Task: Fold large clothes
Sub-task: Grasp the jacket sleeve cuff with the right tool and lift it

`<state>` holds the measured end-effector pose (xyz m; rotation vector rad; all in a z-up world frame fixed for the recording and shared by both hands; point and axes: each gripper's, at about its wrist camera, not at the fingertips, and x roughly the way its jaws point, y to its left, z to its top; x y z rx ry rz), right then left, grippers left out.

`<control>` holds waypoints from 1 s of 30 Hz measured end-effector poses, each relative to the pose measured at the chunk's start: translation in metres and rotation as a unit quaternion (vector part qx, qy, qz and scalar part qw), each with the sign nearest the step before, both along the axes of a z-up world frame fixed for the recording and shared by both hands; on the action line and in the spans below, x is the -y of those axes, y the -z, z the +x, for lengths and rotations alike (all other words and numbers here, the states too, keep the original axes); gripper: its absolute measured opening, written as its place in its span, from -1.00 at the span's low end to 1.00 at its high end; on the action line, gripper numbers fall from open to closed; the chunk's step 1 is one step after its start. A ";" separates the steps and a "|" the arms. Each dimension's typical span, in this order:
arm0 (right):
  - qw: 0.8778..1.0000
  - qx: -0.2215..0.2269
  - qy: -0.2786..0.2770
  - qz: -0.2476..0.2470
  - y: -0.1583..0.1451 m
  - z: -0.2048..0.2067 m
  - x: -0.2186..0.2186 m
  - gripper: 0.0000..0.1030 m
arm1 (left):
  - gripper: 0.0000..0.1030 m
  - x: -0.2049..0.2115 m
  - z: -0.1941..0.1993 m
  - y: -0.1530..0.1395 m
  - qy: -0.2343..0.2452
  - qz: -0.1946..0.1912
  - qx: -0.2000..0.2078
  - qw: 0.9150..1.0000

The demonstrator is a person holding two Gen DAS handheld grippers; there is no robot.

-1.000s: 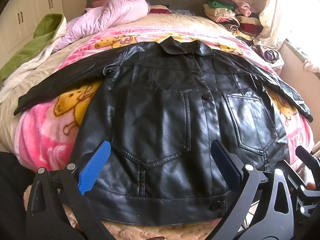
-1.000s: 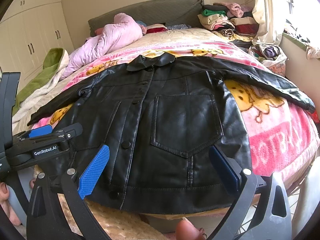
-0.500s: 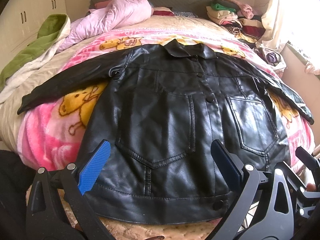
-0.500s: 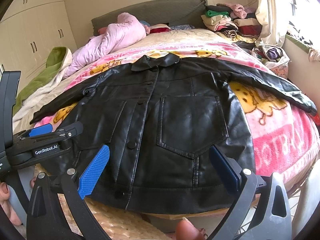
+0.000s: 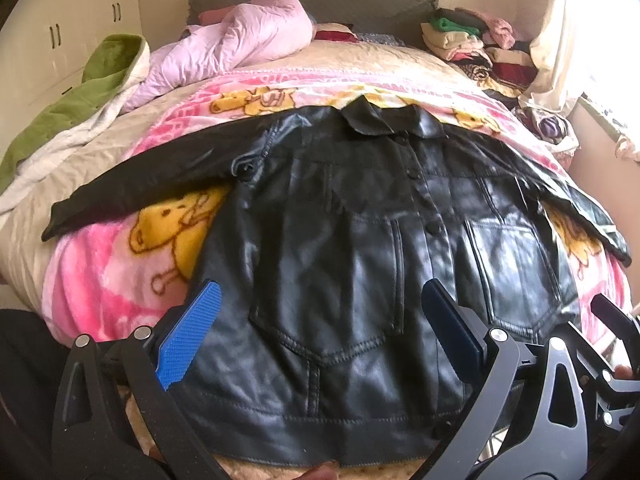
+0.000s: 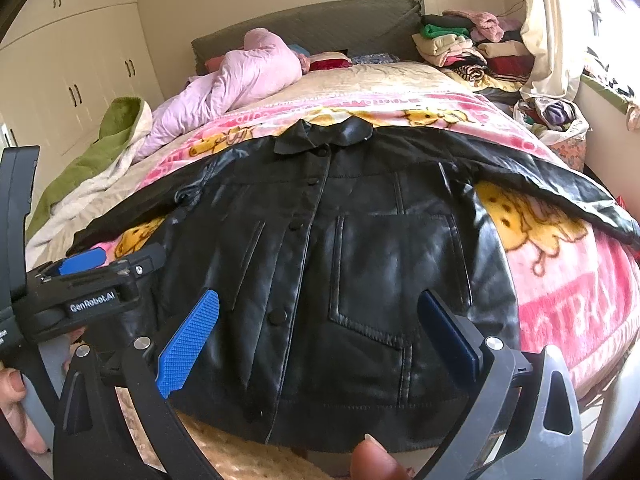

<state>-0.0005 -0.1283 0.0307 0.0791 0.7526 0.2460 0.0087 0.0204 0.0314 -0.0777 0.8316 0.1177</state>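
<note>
Bed [image 5: 304, 64] carried a pink blanket [image 5: 100, 276], and on it a black jacket [image 5: 360, 260] lay flat, buttoned, collar toward the headboard, hem nearest, sleeves spread sideways. Left tool [image 5: 320, 324] and right tool [image 6: 316, 328] hovered released over the hem, touching nothing.

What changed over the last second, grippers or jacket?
Both grippers moved in toward the black jacket: it fills more of each wrist view, and its hem sits lower in frame. The left gripper and right gripper are open as before, hovering over the lower front, holding nothing. The jacket still lies flat and buttoned on the pink blanket, sleeves spread; nothing grasped or released.
</note>
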 end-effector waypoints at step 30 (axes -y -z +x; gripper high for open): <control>0.994 0.049 0.071 0.072 -0.050 0.092 0.056 0.92 | 0.82 -0.056 0.109 -0.061 -0.043 -0.012 0.045 0.998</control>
